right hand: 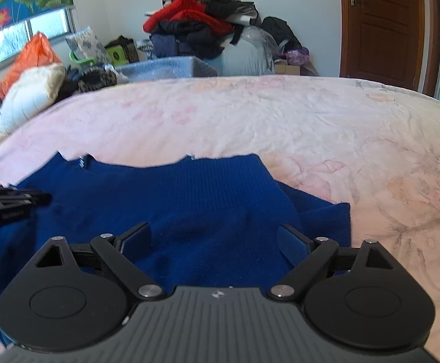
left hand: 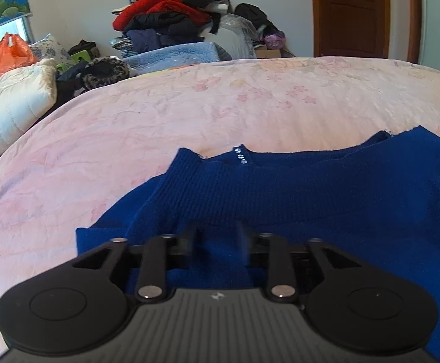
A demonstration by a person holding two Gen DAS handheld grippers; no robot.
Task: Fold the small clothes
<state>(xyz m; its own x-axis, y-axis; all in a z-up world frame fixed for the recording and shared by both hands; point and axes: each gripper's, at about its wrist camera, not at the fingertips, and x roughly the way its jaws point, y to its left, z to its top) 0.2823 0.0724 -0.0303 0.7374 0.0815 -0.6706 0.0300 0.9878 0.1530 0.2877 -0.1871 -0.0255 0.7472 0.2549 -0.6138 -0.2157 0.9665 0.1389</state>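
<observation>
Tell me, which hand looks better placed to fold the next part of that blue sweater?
Probably the right. The right gripper is open wide over the blue sweater, next to a sleeve flap lying on the pink bedspread. The left gripper is open less wide.

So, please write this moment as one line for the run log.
task: fold small clothes | item: blue sweater flat on pink bedspread | left hand-held gripper: open, above sweater | right hand-held gripper: open, above sweater
</observation>
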